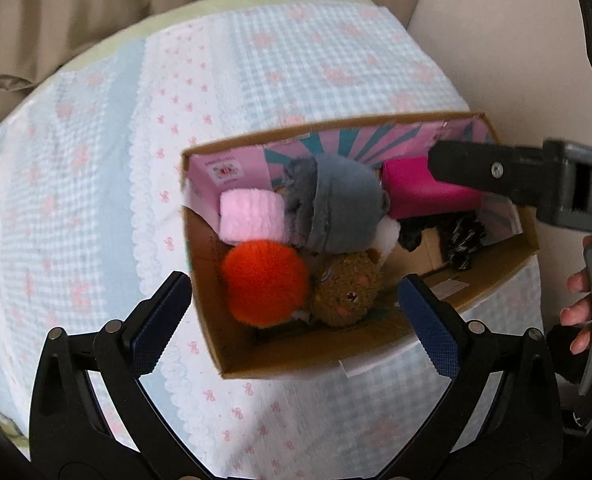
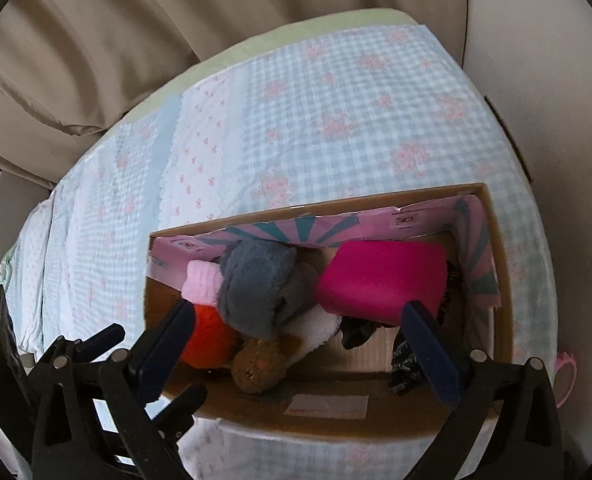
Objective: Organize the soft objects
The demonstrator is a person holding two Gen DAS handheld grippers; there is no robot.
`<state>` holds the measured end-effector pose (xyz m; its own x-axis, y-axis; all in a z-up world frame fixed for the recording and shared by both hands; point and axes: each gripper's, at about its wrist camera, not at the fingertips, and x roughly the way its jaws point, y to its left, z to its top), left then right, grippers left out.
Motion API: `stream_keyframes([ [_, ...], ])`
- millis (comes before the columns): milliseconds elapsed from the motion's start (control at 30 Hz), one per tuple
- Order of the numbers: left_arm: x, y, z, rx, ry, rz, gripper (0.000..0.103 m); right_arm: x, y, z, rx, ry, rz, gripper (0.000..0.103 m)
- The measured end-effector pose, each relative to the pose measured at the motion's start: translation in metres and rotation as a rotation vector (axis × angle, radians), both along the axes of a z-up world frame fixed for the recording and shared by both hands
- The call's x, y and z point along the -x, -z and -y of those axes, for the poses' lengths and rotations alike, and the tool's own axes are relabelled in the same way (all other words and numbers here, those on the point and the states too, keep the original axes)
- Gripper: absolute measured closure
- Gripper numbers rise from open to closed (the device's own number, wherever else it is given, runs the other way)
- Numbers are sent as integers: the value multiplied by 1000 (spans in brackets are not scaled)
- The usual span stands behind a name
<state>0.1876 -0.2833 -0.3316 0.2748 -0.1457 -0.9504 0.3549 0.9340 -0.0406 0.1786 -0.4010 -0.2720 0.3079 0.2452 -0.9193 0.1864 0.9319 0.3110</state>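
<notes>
A cardboard box (image 1: 367, 344) (image 2: 499, 280) stands on a checked blue cloth. It holds a grey plush (image 1: 335, 204) (image 2: 256, 284), a pink roll (image 1: 250, 216) (image 2: 200, 284), an orange pom-pom (image 1: 264, 282) (image 2: 208, 344), a brown bear (image 1: 345, 288) (image 2: 258, 366), a magenta block (image 1: 427, 192) (image 2: 383, 280), a white plush (image 2: 315, 328) and a black item (image 1: 459, 240) (image 2: 405, 368). My left gripper (image 1: 296, 320) is open and empty above the box's near left end. My right gripper (image 2: 296, 350) is open and empty above the box; it also shows in the left wrist view (image 1: 495, 176), over the magenta block.
The cloth (image 1: 96, 160) (image 2: 296, 120) covers a round-cornered surface with beige curtains (image 2: 136, 40) behind. A pink object (image 2: 565, 372) lies by the right edge. A hand (image 1: 579, 312) holds the right gripper.
</notes>
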Motion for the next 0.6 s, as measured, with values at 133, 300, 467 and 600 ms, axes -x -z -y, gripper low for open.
stream_keyframes([
  [133,8,-22,-6,10,-7,47,0,13,-27,-6,25,4,37,1],
  [300,25,-64,-18,30,-7,113,0,34,-80,-15,54,-2,106,1],
  [467,47,-119,-39,71,-21,187,0,62,-144,-33,90,8,185,1],
  [600,67,-173,-67,99,-48,263,0,84,-189,-55,136,11,250,1],
])
